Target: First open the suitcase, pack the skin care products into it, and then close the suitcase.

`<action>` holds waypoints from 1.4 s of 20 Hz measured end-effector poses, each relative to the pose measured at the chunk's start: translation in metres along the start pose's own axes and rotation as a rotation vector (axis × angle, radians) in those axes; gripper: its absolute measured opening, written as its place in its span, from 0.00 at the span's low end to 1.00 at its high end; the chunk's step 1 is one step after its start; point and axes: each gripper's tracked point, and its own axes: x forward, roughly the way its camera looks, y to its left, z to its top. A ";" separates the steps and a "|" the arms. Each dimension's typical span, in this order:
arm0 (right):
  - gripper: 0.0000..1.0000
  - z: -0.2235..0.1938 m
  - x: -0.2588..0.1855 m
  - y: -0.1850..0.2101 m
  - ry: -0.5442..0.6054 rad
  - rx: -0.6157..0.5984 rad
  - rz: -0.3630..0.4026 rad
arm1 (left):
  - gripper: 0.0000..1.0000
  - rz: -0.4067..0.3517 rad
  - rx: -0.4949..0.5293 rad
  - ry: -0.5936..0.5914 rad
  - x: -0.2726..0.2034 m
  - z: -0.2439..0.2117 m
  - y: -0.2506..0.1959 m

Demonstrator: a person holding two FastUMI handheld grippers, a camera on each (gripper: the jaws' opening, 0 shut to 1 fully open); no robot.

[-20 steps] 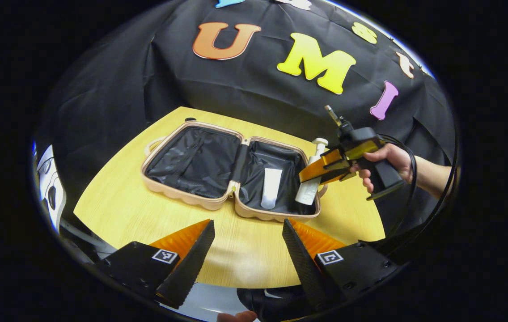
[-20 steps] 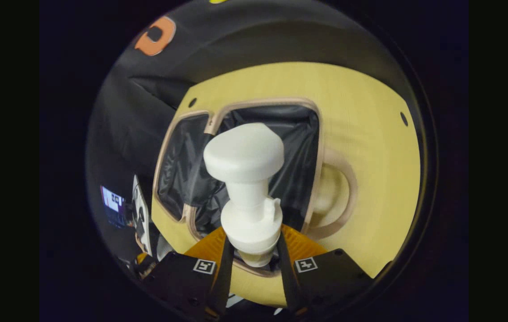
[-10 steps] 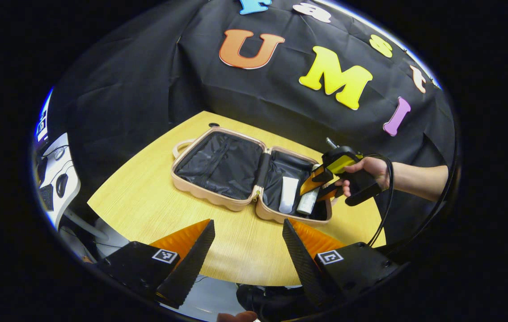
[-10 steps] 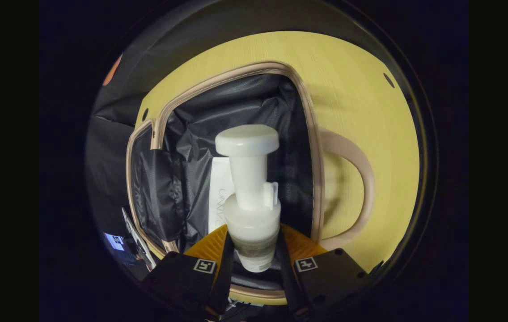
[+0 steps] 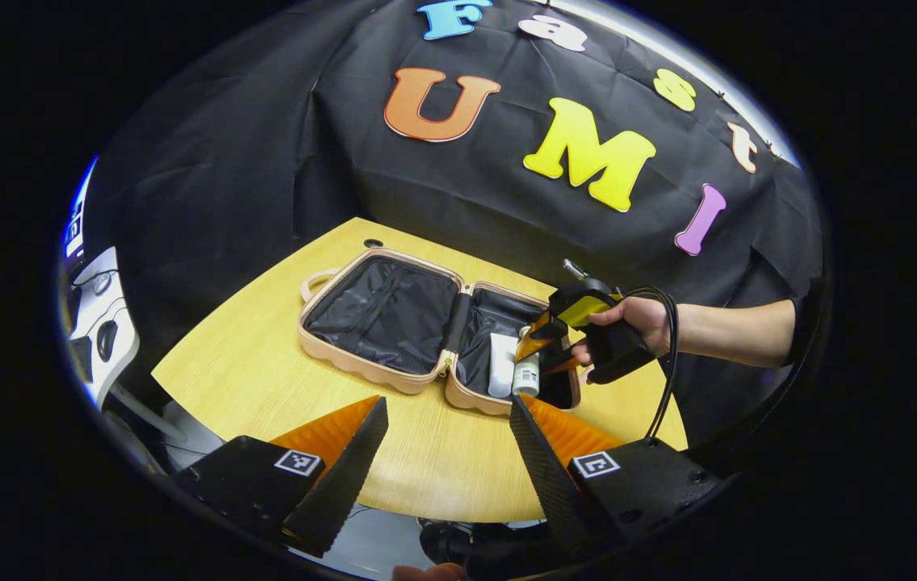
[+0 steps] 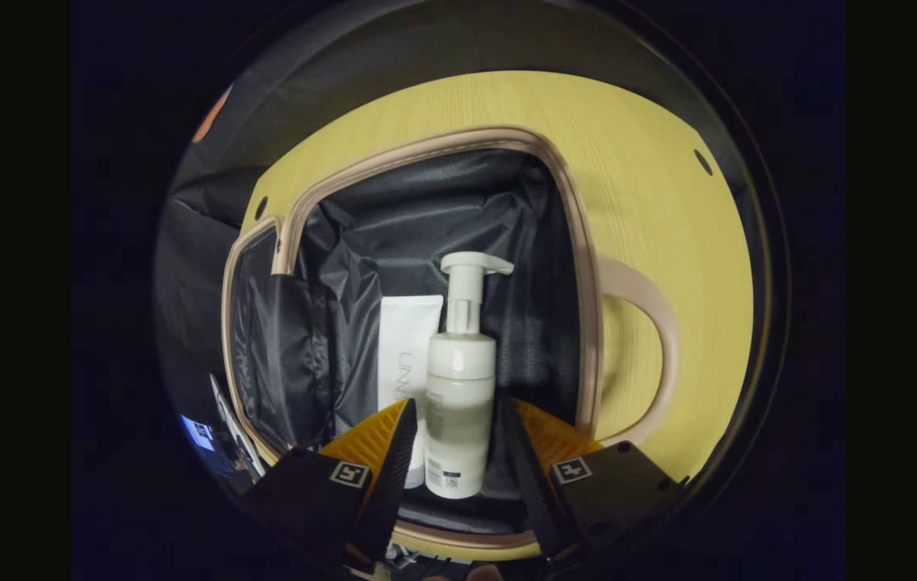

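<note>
Right gripper view: the pump bottle [image 6: 458, 403] lies in the suitcase [image 6: 579, 266] half nearest the handle [image 6: 652, 355], on the black lining, its long axis running from 6 o'clock to 12 o'clock with the pump head toward 12 o'clock. A flat white tube [image 6: 404, 355] lies just beside it at 9 o'clock, parallel to it; grey lettering runs along the tube, partly covered. Small print on the bottle's base is too fine to read. The right hand-held gripper [image 6: 452, 440] is released, its fingers spread to either side of the bottle's lower body with a gap on each side.

Left gripper view: the suitcase [image 5: 329, 355] lies open flat on the bench [image 5: 249, 379], both halves lined in black. The right hand-held gripper [image 5: 541, 349], held by a hand [image 5: 624, 323], reaches into the half at 3 o'clock, over bottle [image 5: 525, 373] and tube [image 5: 500, 355]. The left hand-held gripper [image 5: 446, 436] is wide open over the bench's near edge, holding nothing.
</note>
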 end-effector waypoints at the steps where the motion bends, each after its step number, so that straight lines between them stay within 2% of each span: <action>1: 0.66 0.001 -0.005 -0.001 -0.015 -0.017 -0.001 | 0.97 0.003 -0.002 -0.003 0.002 0.002 0.002; 3: 0.69 0.001 -0.021 -0.001 -0.061 -0.059 0.017 | 0.97 -0.014 -0.038 -0.021 0.004 0.008 0.001; 4: 0.73 0.000 -0.034 -0.001 -0.086 -0.077 0.029 | 0.97 -0.032 -0.071 -0.035 0.007 0.014 -0.001; 6: 0.75 0.000 -0.066 -0.001 -0.164 -0.147 0.076 | 0.97 -0.042 -0.131 -0.056 0.014 0.024 0.007; 7: 0.75 0.002 -0.084 -0.002 -0.225 -0.202 0.101 | 0.97 -0.039 -0.157 -0.067 0.021 0.030 0.013; 8: 0.69 0.006 -0.102 -0.005 -0.305 -0.260 0.111 | 0.97 -0.032 -0.179 -0.078 0.027 0.035 0.024; 9: 0.74 0.012 -0.121 -0.008 -0.395 -0.317 0.123 | 0.97 -0.030 -0.194 -0.095 0.034 0.043 0.032; 11: 0.75 0.010 -0.164 -0.011 -0.563 -0.396 0.164 | 0.97 -0.050 -0.249 -0.143 0.050 0.060 0.047; 13: 0.74 -0.004 -0.201 -0.019 -0.663 -0.453 0.204 | 0.97 -0.034 -0.309 -0.145 0.073 0.069 0.076; 15: 0.74 -0.024 -0.227 -0.042 -0.715 -0.506 0.225 | 0.97 -0.007 -0.370 -0.137 0.098 0.075 0.116; 17: 0.74 -0.036 -0.244 -0.081 -0.747 -0.542 0.182 | 0.97 0.000 -0.441 -0.137 0.125 0.086 0.148; 19: 0.74 -0.043 -0.254 -0.112 -0.762 -0.528 0.148 | 0.96 -0.016 -0.523 -0.133 0.153 0.091 0.179; 22: 0.75 -0.039 -0.267 -0.148 -0.787 -0.417 0.109 | 0.95 -0.009 -0.636 -0.116 0.184 0.087 0.222; 24: 0.74 -0.036 -0.270 -0.165 -0.812 -0.363 0.076 | 0.94 0.012 -0.661 -0.078 0.202 0.081 0.243; 27: 0.74 -0.044 -0.265 -0.186 -0.809 -0.365 0.005 | 0.93 0.020 -0.667 -0.046 0.222 0.077 0.263; 28: 0.75 -0.047 -0.266 -0.188 -0.802 -0.361 -0.005 | 0.82 0.007 -0.698 -0.045 0.231 0.079 0.267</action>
